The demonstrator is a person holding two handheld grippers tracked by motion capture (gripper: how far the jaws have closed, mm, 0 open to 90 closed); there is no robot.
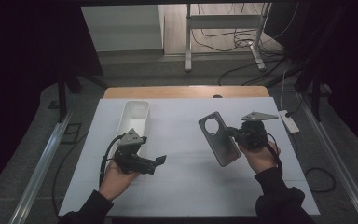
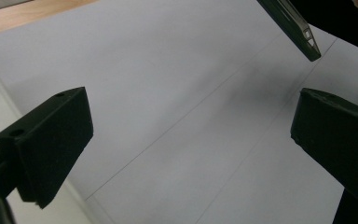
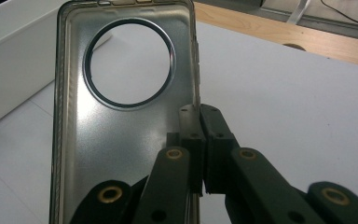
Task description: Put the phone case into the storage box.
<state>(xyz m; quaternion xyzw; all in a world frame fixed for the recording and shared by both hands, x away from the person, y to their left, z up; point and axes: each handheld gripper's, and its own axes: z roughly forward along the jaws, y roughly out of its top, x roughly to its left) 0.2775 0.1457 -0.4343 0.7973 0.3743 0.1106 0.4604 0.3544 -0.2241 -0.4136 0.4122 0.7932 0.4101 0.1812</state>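
A grey translucent phone case [image 1: 218, 138] with a large round camera hole hangs tilted above the white mat, right of centre. My right gripper [image 1: 235, 134] is shut on the case's long right edge; in the right gripper view the case [image 3: 116, 121] faces the camera, its edge pinched at the gripper [image 3: 199, 114]. My left gripper [image 1: 159, 160] is held above the mat's left half, pointing right toward the case. Its jaws stand wide apart with nothing between them [image 2: 191, 135]. The case's lower corner [image 2: 303, 35] shows at the top right of the left gripper view.
A white rectangular bin [image 1: 133, 122] lies on the white mat [image 1: 182, 186] behind the left hand. The wooden table edge [image 1: 186, 91] runs along the back. A white power strip [image 1: 289, 120] sits at the right. Cables and a metal stand are on the floor beyond.
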